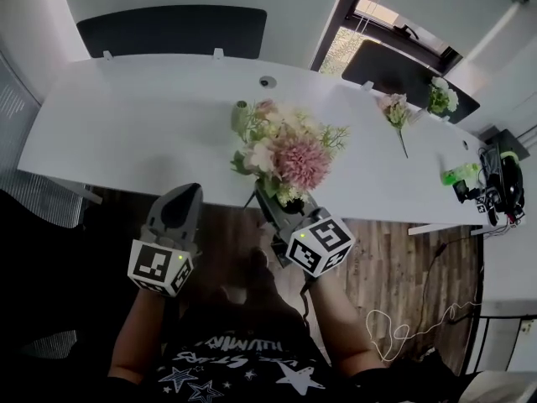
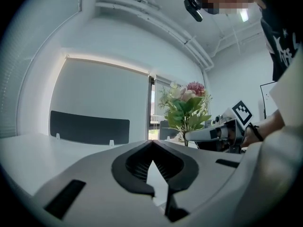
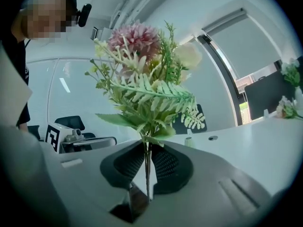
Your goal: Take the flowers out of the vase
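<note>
My right gripper point(image 1: 273, 198) is shut on the thin stems point(image 3: 147, 167) of a bouquet point(image 1: 284, 154) with a pink bloom, cream flowers and fern leaves. It holds the bouquet upright over the near edge of the white table point(image 1: 134, 133). A small pale-green vase point(image 1: 241, 114) stands on the table just behind the bouquet and shows small in the right gripper view point(image 3: 189, 140). My left gripper point(image 1: 188, 193) hovers level to the left of the bouquet, shut with nothing in it point(image 2: 152, 167). From the left gripper view the bouquet point(image 2: 185, 109) and the right gripper are ahead to the right.
Two more flower bunches point(image 1: 395, 110) point(image 1: 441, 97) lie at the table's far right. A green item point(image 1: 461, 174) and black gear point(image 1: 504, 183) sit at the right end. A dark panel point(image 1: 172, 30) stands behind the table. Wooden floor with a loose cable point(image 1: 394, 330) lies below.
</note>
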`<state>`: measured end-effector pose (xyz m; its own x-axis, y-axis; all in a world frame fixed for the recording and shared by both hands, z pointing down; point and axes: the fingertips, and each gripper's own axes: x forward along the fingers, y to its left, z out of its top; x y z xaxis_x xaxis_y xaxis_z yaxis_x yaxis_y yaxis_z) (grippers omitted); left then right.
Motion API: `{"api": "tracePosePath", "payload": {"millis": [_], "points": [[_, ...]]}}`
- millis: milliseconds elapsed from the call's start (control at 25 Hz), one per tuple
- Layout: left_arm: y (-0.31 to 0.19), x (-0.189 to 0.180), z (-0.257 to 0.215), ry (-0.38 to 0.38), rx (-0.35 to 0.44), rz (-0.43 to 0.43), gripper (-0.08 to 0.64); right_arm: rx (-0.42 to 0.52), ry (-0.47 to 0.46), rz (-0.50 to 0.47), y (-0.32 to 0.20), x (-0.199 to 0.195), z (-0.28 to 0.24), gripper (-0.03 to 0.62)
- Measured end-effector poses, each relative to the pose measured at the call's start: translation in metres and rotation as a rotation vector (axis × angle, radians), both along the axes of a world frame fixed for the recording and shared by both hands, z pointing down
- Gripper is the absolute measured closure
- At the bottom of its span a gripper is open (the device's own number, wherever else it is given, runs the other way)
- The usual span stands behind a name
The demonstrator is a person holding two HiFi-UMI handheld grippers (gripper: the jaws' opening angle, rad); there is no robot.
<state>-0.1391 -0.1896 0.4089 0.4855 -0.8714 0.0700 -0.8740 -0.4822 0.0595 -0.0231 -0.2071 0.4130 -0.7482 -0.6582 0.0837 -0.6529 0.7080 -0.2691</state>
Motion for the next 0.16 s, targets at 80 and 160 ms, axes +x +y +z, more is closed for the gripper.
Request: {"api": "tracePosePath", "payload": {"millis": [80,160], "points": [[0.010,-0.005,0.005,-0.009,0.008,0.014,0.552,-0.002,0.005,0.011,0.012,-0.004,0.005,0.546],[0.021,-0.010,0.009,-0.019,0.014,0.022,0.552,-0.006,0.012,0.021,0.025,-0.009,0.010,0.546]]}}
